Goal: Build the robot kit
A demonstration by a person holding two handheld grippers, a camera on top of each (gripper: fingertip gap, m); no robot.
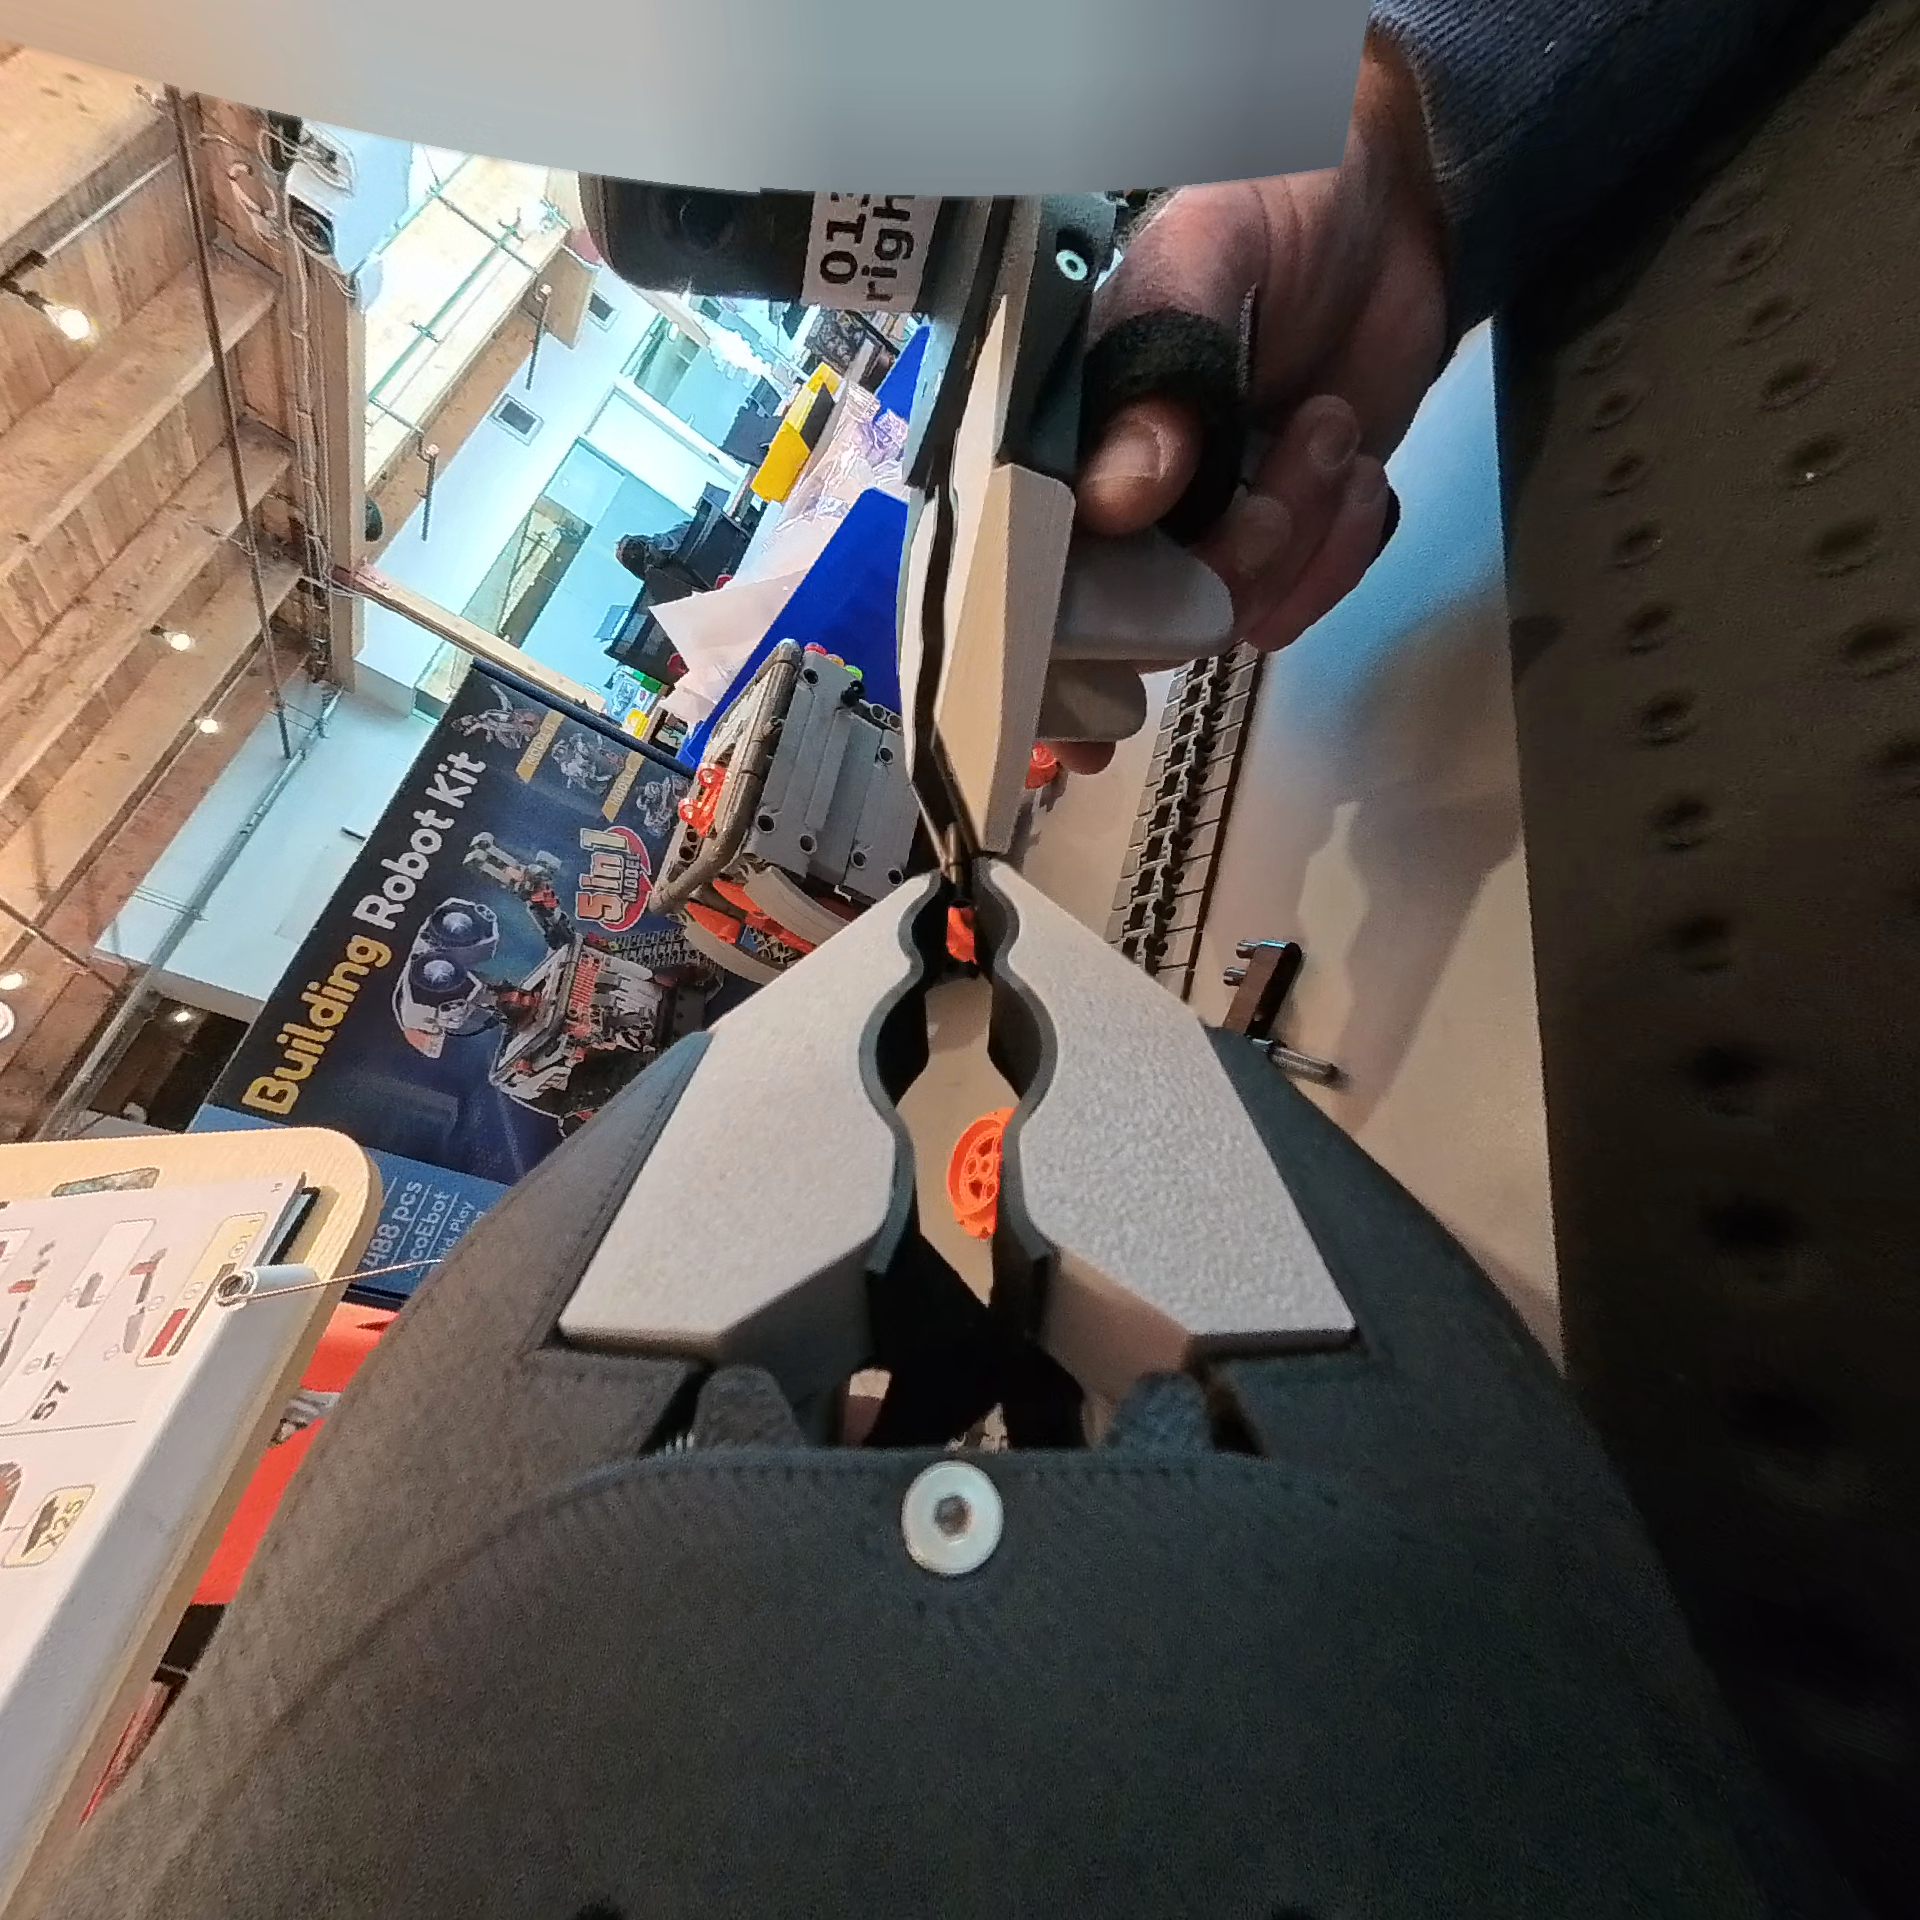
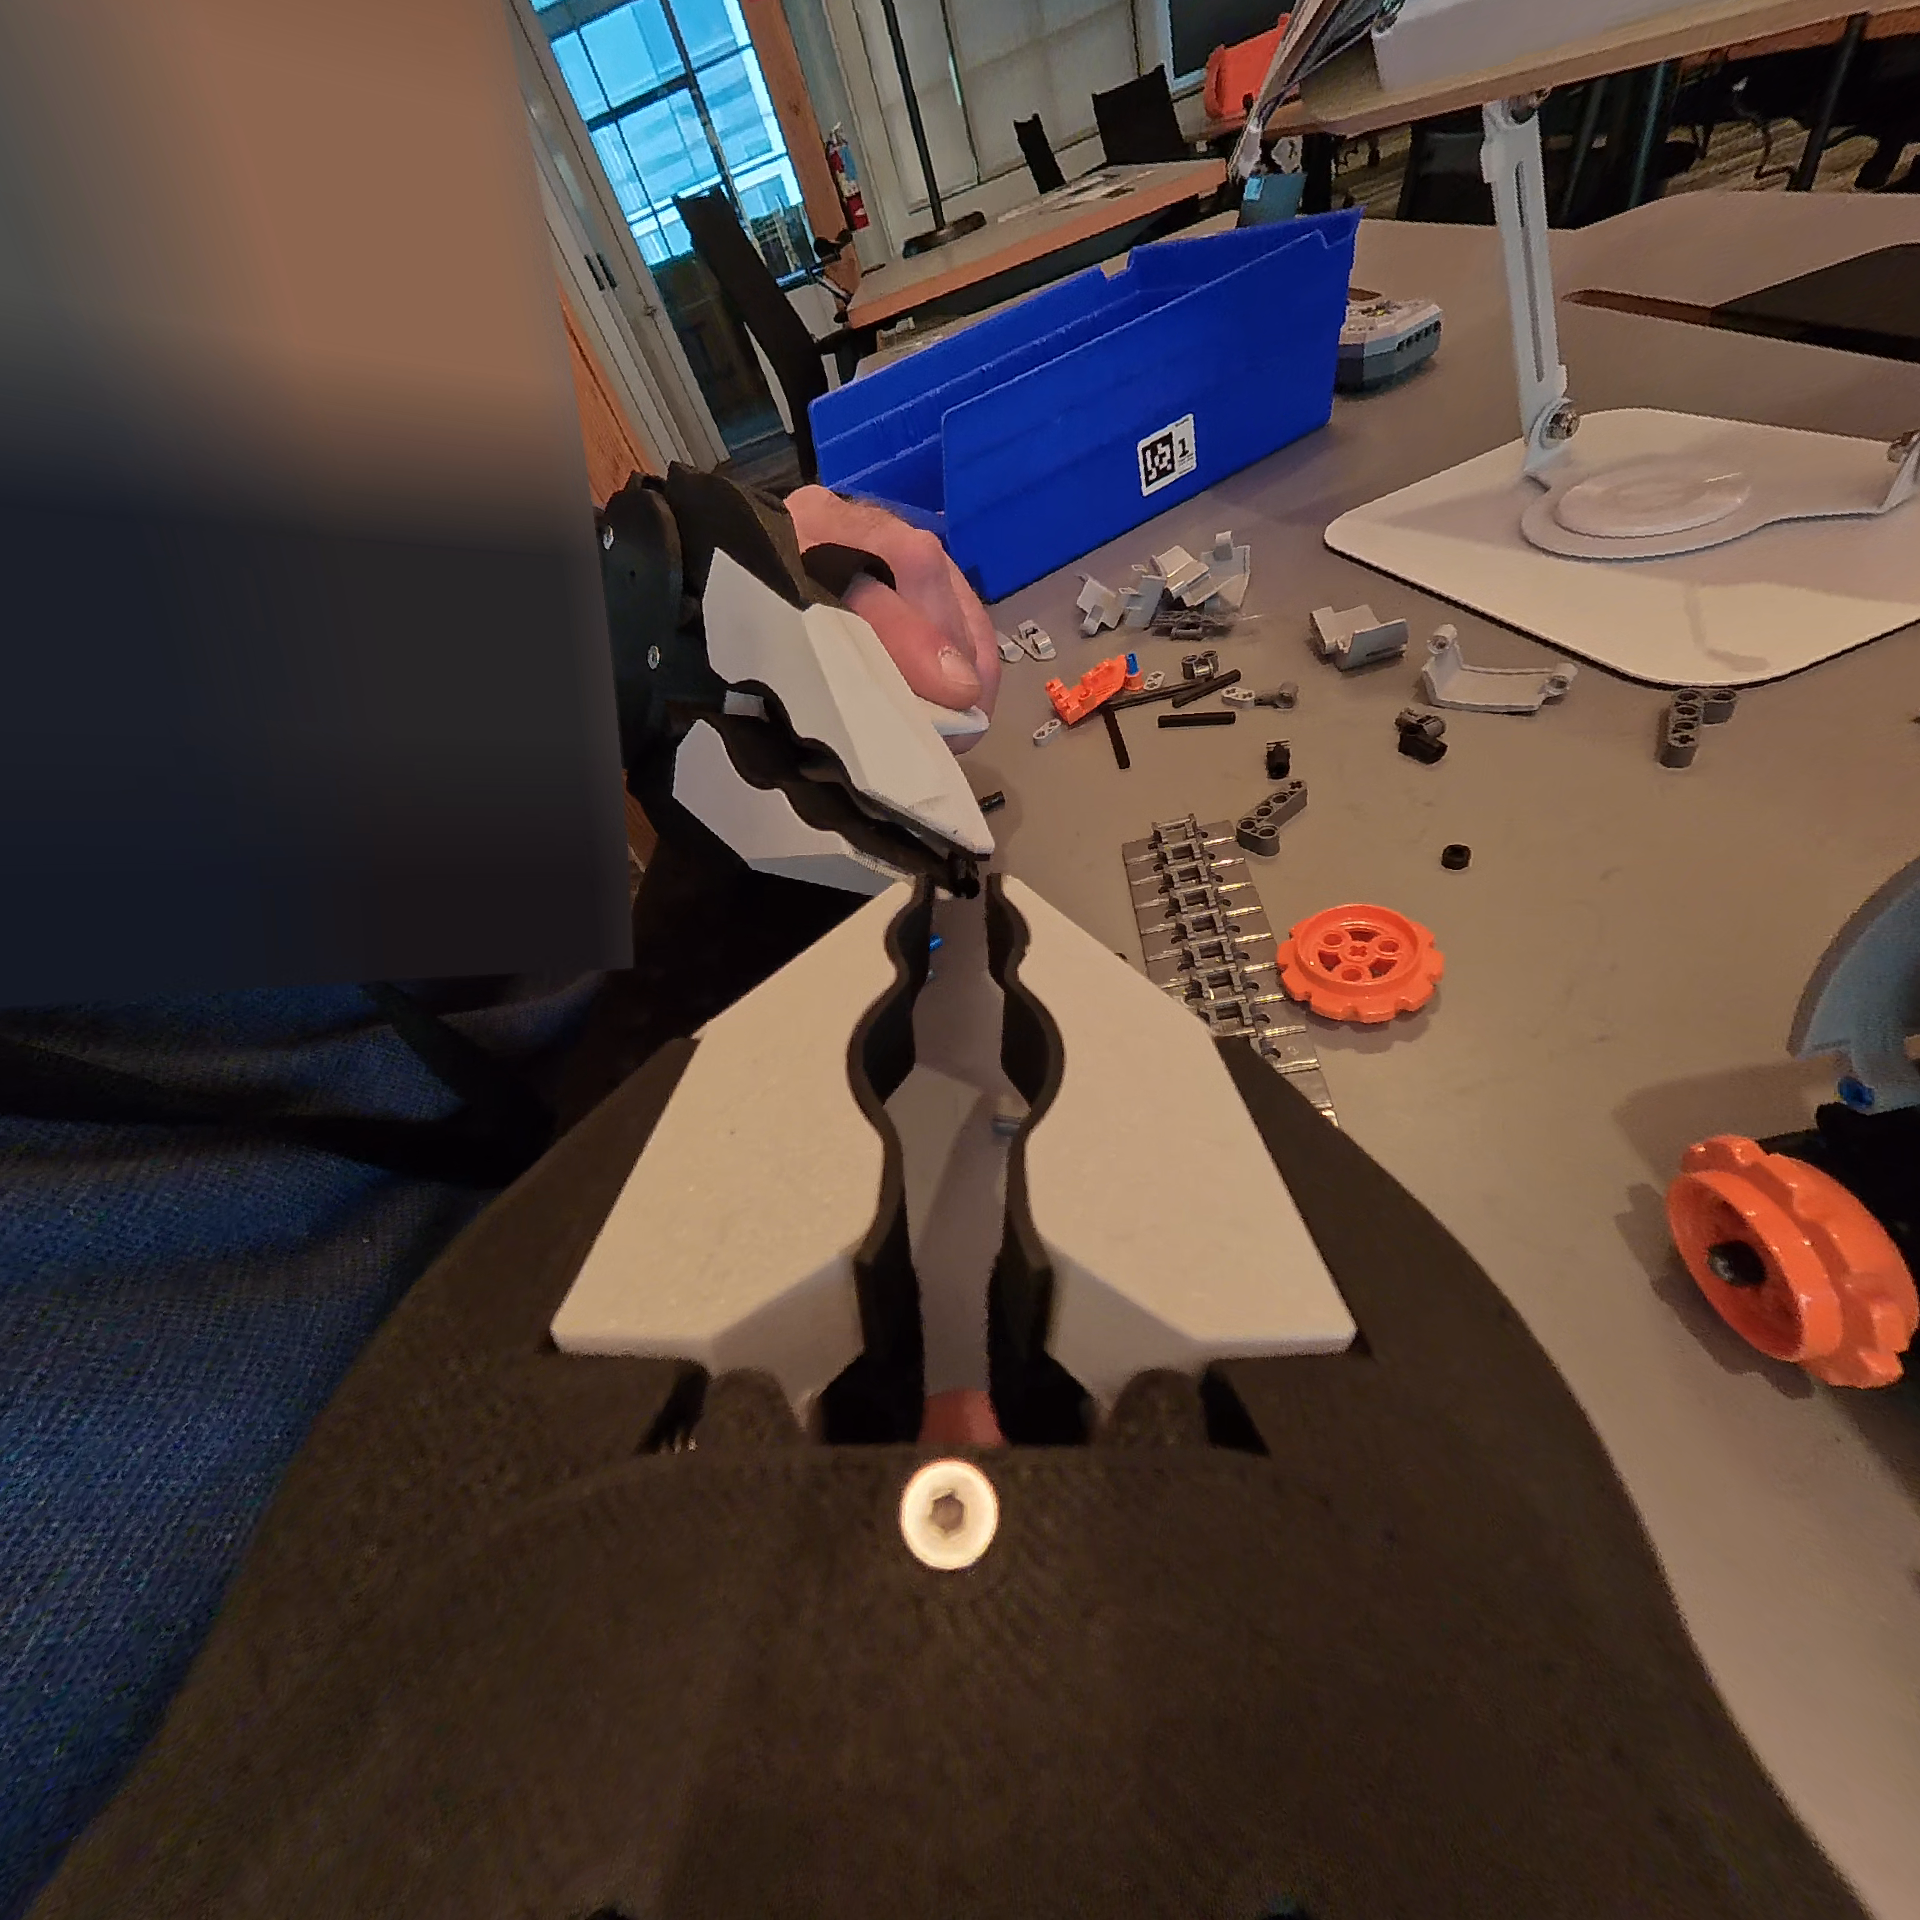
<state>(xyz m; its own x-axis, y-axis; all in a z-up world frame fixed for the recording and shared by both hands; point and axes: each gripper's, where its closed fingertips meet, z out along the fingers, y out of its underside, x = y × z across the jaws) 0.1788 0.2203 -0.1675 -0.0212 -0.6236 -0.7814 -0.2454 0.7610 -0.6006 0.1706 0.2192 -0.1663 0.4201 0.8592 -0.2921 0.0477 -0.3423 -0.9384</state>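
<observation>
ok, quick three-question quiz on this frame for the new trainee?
1. True or false: the blue bin stands on the table.
2. The flat orange wheel lies beside: A the grey track strip; B a red mug; C a laptop.
3. How do the left gripper and right gripper stand to each other?
Key: 1 true; 2 A; 3 tip to tip, almost meeting.

soft indoor light, daylight from windows (image 2: 675, 135); wide-angle bending at edges; near foreground slightly blurred; shadows soft
</observation>
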